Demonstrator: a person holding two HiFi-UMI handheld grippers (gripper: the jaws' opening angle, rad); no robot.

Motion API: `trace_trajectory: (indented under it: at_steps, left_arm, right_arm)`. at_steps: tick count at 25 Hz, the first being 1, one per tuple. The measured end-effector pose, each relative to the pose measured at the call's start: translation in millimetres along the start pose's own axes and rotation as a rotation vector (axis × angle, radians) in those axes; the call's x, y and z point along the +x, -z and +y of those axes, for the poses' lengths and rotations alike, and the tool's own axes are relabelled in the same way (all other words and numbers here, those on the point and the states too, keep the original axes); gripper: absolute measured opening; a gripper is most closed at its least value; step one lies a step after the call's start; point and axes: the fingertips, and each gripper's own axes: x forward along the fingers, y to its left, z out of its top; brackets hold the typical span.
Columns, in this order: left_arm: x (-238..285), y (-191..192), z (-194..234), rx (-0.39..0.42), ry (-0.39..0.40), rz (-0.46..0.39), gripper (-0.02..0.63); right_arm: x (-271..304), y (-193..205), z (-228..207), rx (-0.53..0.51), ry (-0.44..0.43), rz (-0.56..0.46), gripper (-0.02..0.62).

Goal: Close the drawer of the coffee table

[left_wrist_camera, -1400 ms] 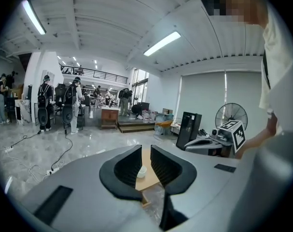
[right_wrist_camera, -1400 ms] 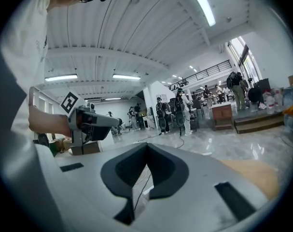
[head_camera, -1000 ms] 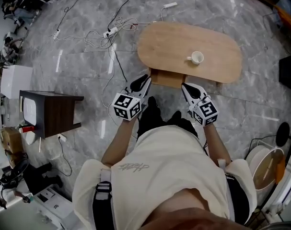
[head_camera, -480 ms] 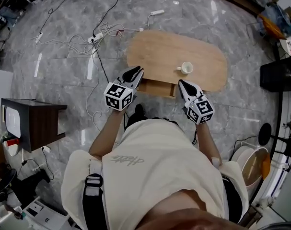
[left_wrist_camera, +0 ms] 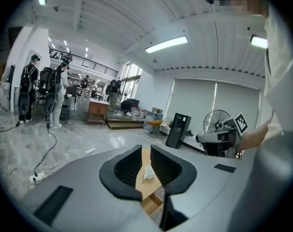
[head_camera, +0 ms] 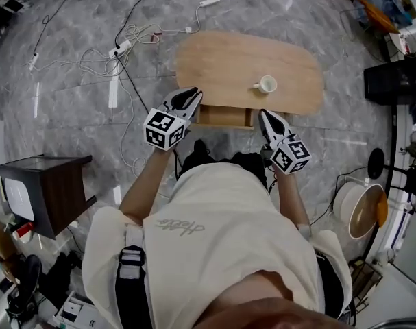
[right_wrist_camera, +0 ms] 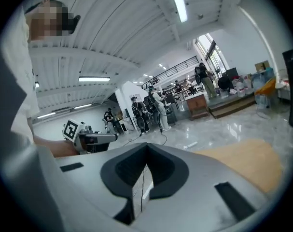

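Beneath the near long edge of the coffee table (head_camera: 221, 60), the drawer (head_camera: 225, 117) sticks out partway toward the person, its rear hidden under the top (contents cannot be made out). Its long axis runs along the table's length. The left gripper (head_camera: 192, 95) is at the drawer's left corner, jaws slightly apart and empty. The right gripper (head_camera: 264, 116) is just beside its right end, jaws pinched together on nothing. Contact cannot be told.
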Motion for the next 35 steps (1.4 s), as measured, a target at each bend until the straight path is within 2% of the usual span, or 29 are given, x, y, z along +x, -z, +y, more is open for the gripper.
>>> trace_trajectory:
  at_steps: [2, 5, 8, 15, 22, 26, 31, 35]
  left_arm:
    - [1, 4, 9, -0.007, 0.016, -0.011, 0.063]
    - [4, 8, 15, -0.006, 0.022, -0.022, 0.007]
    - [23, 7, 16, -0.020, 0.026, -0.014, 0.005]
    - [58, -18, 10, 0.020, -0.013, -0.005, 0.005]
    - [116, -40, 24, 0.015, -0.086, 0.022, 0.005]
    - [164, -32, 22, -0.003, -0.110, 0.069, 0.005]
    - [216, -14, 17, -0.059, -0.111, 0.127, 0.005]
    - [242, 9, 18, -0.093, -0.117, 0.158, 0.005]
  right_arm:
    - [12, 3, 8, -0.029, -0.005, 0.019, -0.005]
    - [25, 3, 14, -0.103, -0.010, 0.053, -0.005]
    - [35, -7, 3, -0.123, -0.021, 0.053, -0.005]
    - [55, -17, -51, -0.073, -0.048, 0.032, -0.005]
    - [86, -50, -126, -0.097, -0.095, 0.022, -0.005]
    - [86, -34, -177, -0.074, -0.092, 0.070, -0.005]
    - [81, -1, -239, 0.025, -0.050, 0.133, -0.005]
    - [83, 33, -269, 0.091, -0.027, 0.198, -0.005]
